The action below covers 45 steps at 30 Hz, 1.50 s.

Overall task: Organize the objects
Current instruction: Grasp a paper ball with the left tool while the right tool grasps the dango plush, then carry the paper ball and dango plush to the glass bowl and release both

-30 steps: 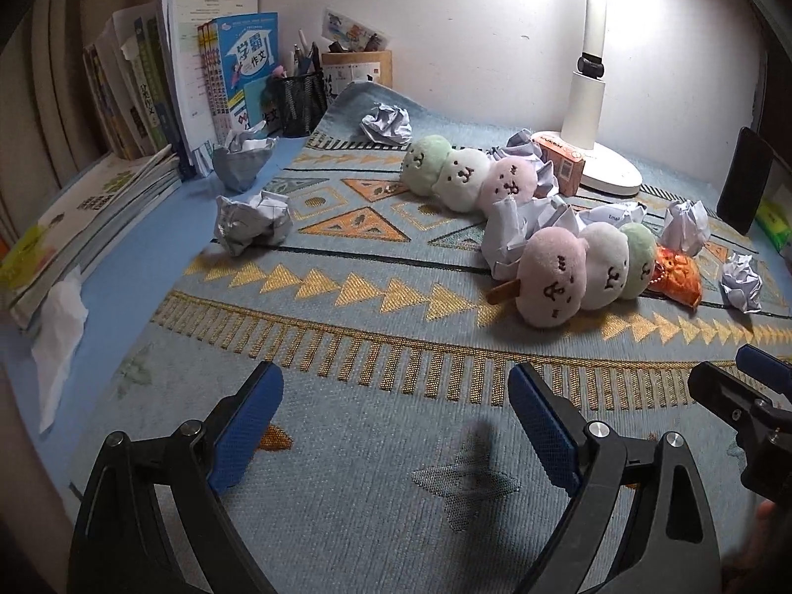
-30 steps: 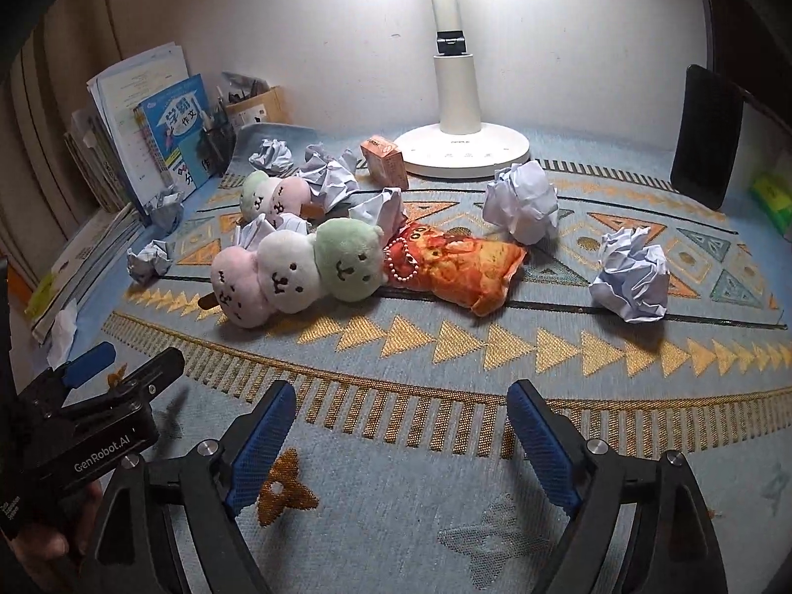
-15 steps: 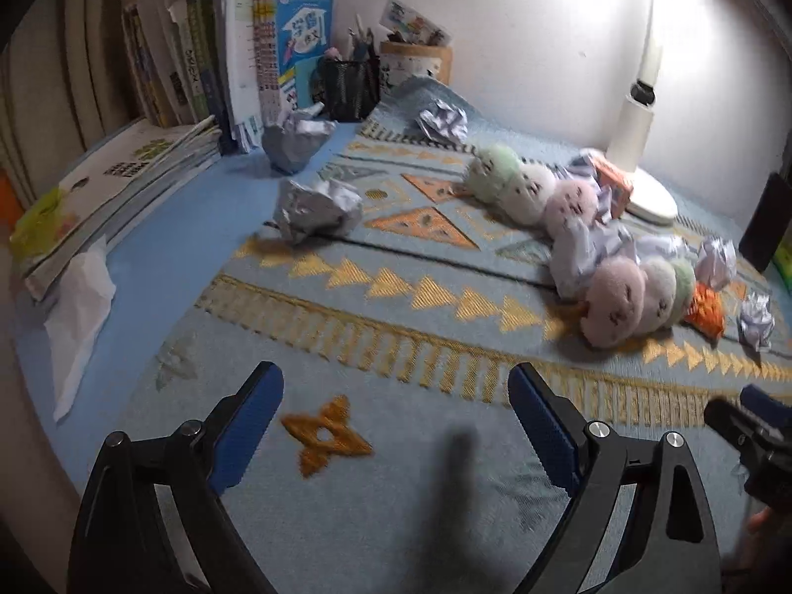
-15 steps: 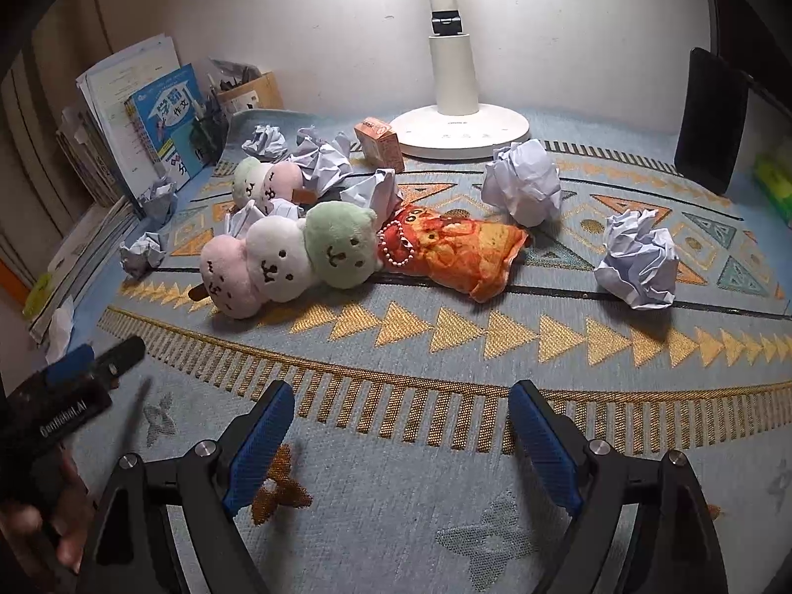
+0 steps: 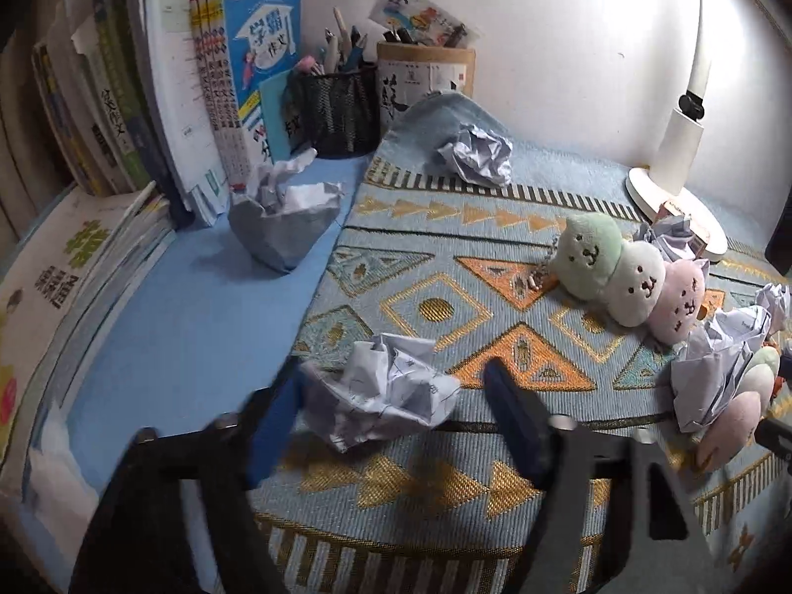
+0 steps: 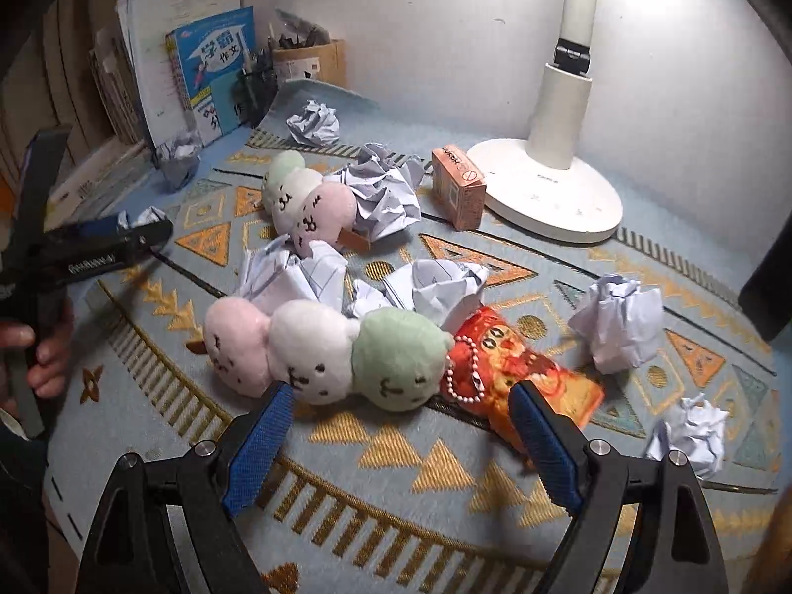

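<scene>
The left gripper [image 5: 391, 428] has its fingers spread around a crumpled paper ball [image 5: 381, 403] at the patterned mat's [image 5: 425, 307] left edge; closing off-centre could squeeze the light ball out onto the blue table [image 5: 188, 317]. The right gripper [image 6: 401, 438], fingers also spread and empty, hovers just before the dango plush [image 6: 321, 346] and orange pouch [image 6: 519, 371], whose bead chain might snag. Beyond lie more paper balls, a second plush [image 5: 628, 277], then a lamp base [image 6: 544, 198], books [image 5: 237, 74] and pen holders against the white wall
</scene>
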Available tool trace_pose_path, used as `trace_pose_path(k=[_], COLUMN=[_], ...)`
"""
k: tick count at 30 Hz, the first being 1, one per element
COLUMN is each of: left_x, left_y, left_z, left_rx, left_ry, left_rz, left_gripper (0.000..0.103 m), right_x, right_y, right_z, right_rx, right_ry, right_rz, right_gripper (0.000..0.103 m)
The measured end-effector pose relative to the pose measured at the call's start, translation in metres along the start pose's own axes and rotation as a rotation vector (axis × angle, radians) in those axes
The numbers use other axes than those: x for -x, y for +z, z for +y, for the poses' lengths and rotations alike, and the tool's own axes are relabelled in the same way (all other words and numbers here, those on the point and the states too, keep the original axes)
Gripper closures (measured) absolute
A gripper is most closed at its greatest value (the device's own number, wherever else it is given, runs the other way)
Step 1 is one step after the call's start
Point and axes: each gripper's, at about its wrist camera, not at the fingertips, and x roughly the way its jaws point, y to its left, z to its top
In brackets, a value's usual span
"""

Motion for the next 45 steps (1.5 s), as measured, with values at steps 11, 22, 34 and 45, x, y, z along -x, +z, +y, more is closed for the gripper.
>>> trace_pose_path(k=[11,22,34,45], left_x=[0.050,0.072,0.063,0.063], left_y=[-0.024,-0.063,-0.069,-0.069], left_z=[-0.007,-0.054,-0.034,-0.036], left_rx=[0.059,0.095,0.206,0.192], left_ry=[-0.104,-0.154,-0.242,-0.233], left_rz=[-0.105,-0.136,-0.116,-0.110], left_gripper=[0.047,0.046,0.046,0.046], right_x=[0.029,0.068,0.004,0.033], right_y=[-0.029,-0.071,-0.036,-0.070], right_z=[0.040,0.089,0.112,0.010], right_rx=[0.039,0.199,0.357,-0.272], right_ry=[0.258,-0.028,-0.186,0.182], right_rz=[-0.020,-0.034,-0.035,0.109], right_gripper=[0.023,0.023,0.052,0.055])
